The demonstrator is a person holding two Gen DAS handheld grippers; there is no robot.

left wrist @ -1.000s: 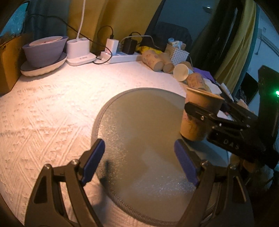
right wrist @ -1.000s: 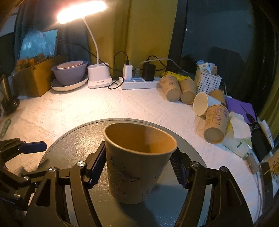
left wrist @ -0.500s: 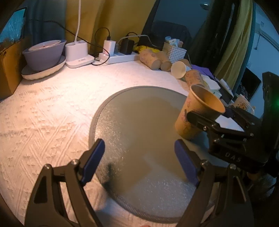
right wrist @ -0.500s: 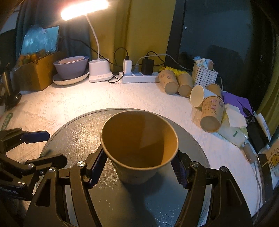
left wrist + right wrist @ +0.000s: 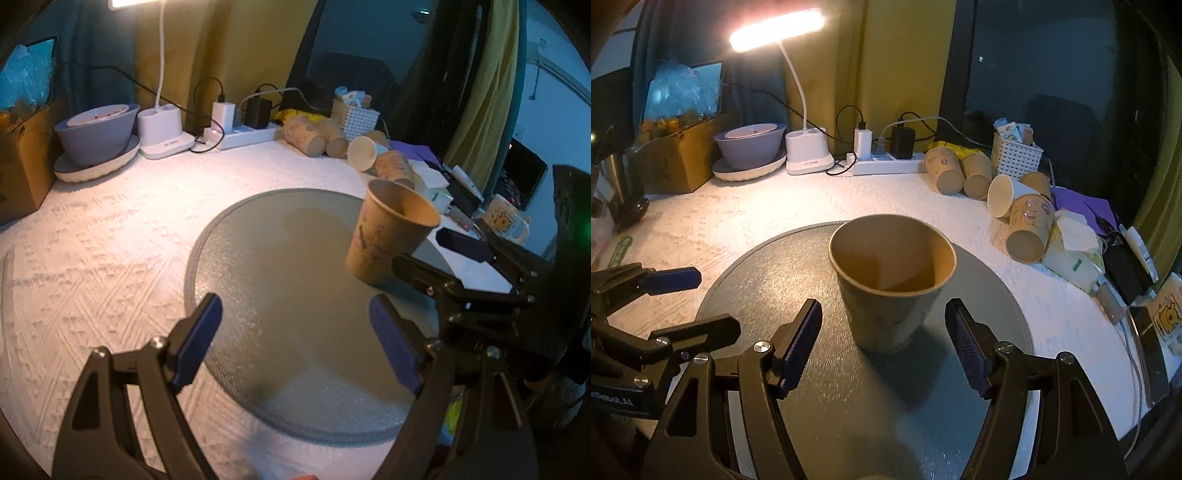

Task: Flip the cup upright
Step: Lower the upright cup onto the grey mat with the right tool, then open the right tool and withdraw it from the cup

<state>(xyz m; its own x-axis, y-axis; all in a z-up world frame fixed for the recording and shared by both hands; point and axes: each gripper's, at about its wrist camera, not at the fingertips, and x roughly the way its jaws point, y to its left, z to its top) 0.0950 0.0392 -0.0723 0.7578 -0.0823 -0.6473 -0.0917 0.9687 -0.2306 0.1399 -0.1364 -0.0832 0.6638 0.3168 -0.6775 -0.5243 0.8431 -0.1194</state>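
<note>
- One desk [image 5: 746, 218], covered in white textured cloth, carries everything; a lamp [image 5: 777, 31] lights it from the back.
- A round grey mat [image 5: 849, 406] lies at its centre, and the cup [image 5: 892, 291] stands on it, mouth up, base flat on the mat as far as I can tell.
- The right gripper [image 5: 882, 349] sits just short of the cup, fingers spread wide to either side, touching nothing.
- The left gripper [image 5: 295, 343] hovers over the near part of the mat, fingers likewise apart and empty, with the cup [image 5: 388, 236] ahead to its right.
- Several spare paper cups [image 5: 1023, 218] lie tipped over near the far right edge.
- Judged from this, the flip looks done: the cup is upright and released, and only backing the fingers away remains.
</note>
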